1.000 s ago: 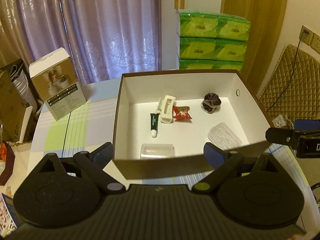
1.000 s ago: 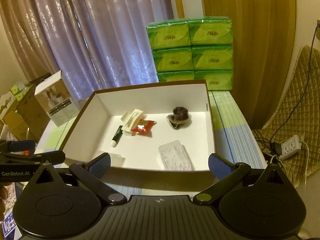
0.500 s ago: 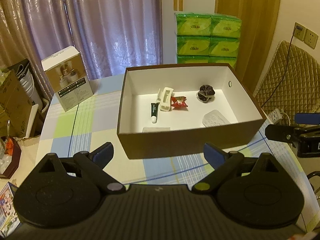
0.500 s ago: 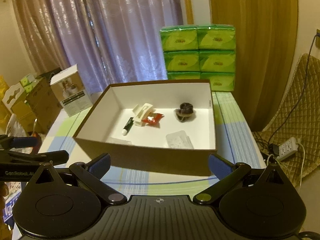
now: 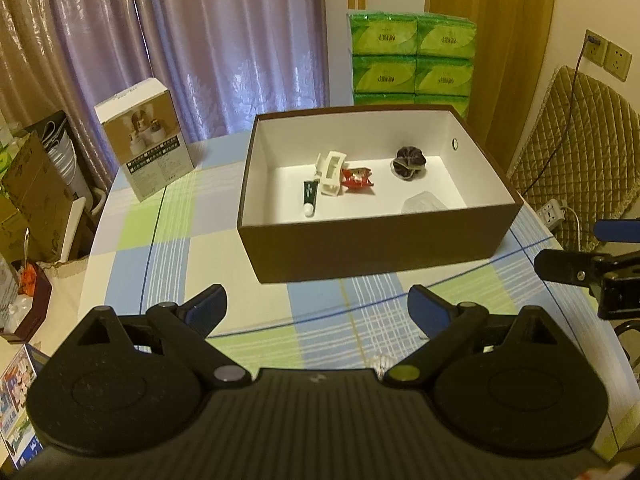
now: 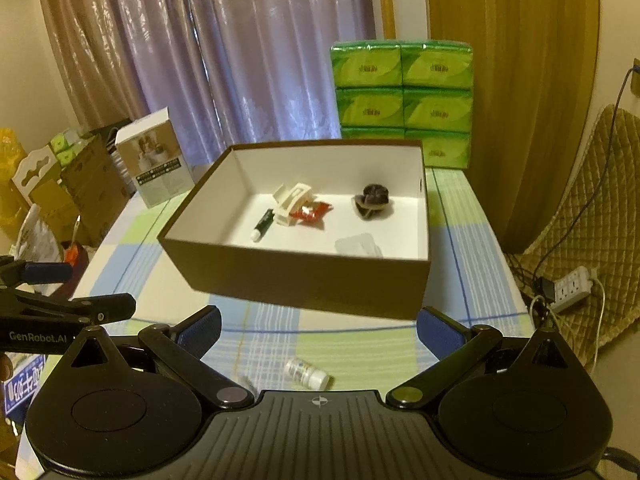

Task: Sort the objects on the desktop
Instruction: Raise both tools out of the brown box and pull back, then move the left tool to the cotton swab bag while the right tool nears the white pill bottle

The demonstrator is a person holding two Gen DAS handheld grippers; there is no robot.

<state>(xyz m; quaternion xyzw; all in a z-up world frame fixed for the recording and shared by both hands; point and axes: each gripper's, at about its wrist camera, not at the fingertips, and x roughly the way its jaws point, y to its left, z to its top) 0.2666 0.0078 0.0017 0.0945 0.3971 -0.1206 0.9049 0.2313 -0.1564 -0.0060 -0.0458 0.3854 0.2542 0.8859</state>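
Observation:
A brown box (image 5: 372, 250) (image 6: 304, 280) with a white inside stands on the checked tablecloth. In it lie a green tube (image 5: 310, 196) (image 6: 263, 223), a white hair claw (image 5: 331, 172) (image 6: 291, 202), a red packet (image 5: 358, 178) (image 6: 311, 213), a dark scrunchie (image 5: 408, 163) (image 6: 374, 197) and a clear plastic case (image 5: 424, 203) (image 6: 358, 245). A small white bottle (image 6: 307, 374) lies on the cloth just in front of my right gripper (image 6: 318, 330), which is open and empty. My left gripper (image 5: 318, 308) is open too, short of the box's near wall.
A white and tan product carton (image 5: 146, 138) (image 6: 154, 162) stands at the table's back left. Green tissue packs (image 5: 412, 64) (image 6: 402, 96) are stacked behind the box. A quilted chair (image 5: 580, 152) and a power strip (image 6: 572, 286) are to the right, cardboard clutter (image 6: 68, 188) to the left.
Both grippers have drawn back and away from the box, which now looks smaller and farther. The small white bottle has come into the right wrist view.

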